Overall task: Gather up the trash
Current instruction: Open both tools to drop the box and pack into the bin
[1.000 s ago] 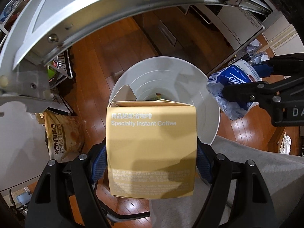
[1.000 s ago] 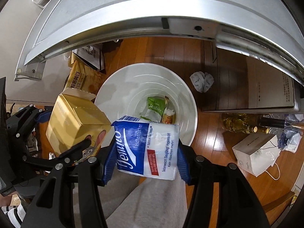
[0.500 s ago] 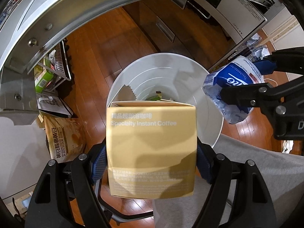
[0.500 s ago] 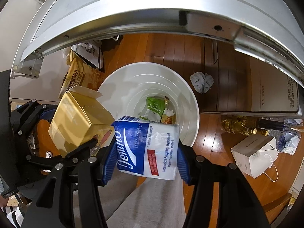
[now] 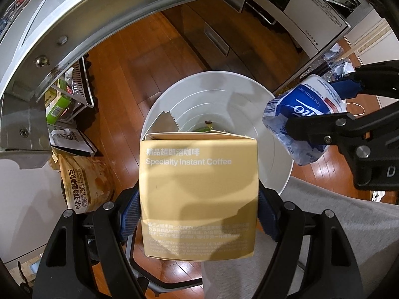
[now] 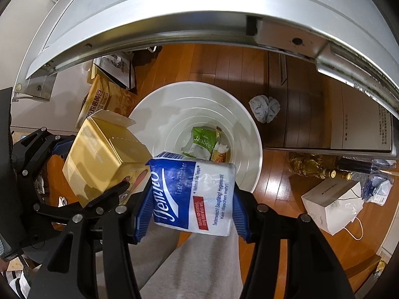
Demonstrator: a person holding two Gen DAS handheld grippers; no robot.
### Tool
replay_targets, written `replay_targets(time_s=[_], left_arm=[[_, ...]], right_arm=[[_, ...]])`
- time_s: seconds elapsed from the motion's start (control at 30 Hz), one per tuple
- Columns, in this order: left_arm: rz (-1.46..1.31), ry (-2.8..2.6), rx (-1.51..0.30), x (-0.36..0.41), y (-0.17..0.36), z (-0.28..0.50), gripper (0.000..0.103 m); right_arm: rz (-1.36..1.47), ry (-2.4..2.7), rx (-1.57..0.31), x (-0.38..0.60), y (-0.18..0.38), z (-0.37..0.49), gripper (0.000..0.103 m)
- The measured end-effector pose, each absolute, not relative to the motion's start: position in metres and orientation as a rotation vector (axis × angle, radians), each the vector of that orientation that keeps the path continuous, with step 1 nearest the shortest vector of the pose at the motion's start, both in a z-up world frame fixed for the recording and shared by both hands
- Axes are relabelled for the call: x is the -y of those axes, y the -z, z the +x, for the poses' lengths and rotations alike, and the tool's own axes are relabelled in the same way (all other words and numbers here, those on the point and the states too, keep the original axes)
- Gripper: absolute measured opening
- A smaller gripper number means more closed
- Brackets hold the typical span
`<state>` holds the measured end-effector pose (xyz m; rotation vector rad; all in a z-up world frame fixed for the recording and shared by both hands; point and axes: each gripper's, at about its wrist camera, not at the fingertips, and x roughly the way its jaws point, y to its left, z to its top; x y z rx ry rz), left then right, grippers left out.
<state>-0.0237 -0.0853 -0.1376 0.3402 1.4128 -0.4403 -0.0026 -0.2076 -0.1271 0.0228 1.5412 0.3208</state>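
My left gripper (image 5: 197, 214) is shut on a gold instant coffee box (image 5: 198, 194), flap open, held above the near rim of a white trash bin (image 5: 249, 94). My right gripper (image 6: 192, 206) is shut on a blue and white Tempo tissue pack (image 6: 197, 194), also above the bin's (image 6: 159, 114) near rim. In the left wrist view the tissue pack (image 5: 299, 114) hangs at the bin's right side. In the right wrist view the coffee box (image 6: 104, 154) is at the left. A green snack bag (image 6: 200, 144) and wrappers lie in the bin's bottom.
A metal table edge (image 6: 199, 30) arcs overhead. A crumpled tissue (image 6: 265, 108) lies on the wood floor right of the bin. A soy flour bag (image 5: 82, 184) stands left of it. A white paper bag (image 6: 331, 204) and bottles (image 6: 311, 167) are at the right. My grey trouser leg (image 6: 199, 261) is below.
Both grippers have moved a little forward and lower toward the bin, still holding the box and the tissue pack. The table edge has slid up in the views.
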Motion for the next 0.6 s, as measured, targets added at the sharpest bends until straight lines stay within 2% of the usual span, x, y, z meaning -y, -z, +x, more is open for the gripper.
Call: replay_targets(time_s=[0.43,0.53,0.6], left_arm=[[0.338,0.446,-1.417,0.0858,0.137,-0.0237,0.079],[0.332,0.456,-1.423,0.0855,0.1369,-0.0234,0.079],[0.324,0.467,-1.42,0.0851,0.1351,-0.0232,0.092]], right_arm=[[0.016,-0.308,-1.54,0.2107,0.1265,0.0007,0.054],[0.021,-0.295,-1.538,0.2141,0.1252,0.0024,0.059],[0.027,-0.288,-1.531,0.2152,0.1233,0.0022,0.066]])
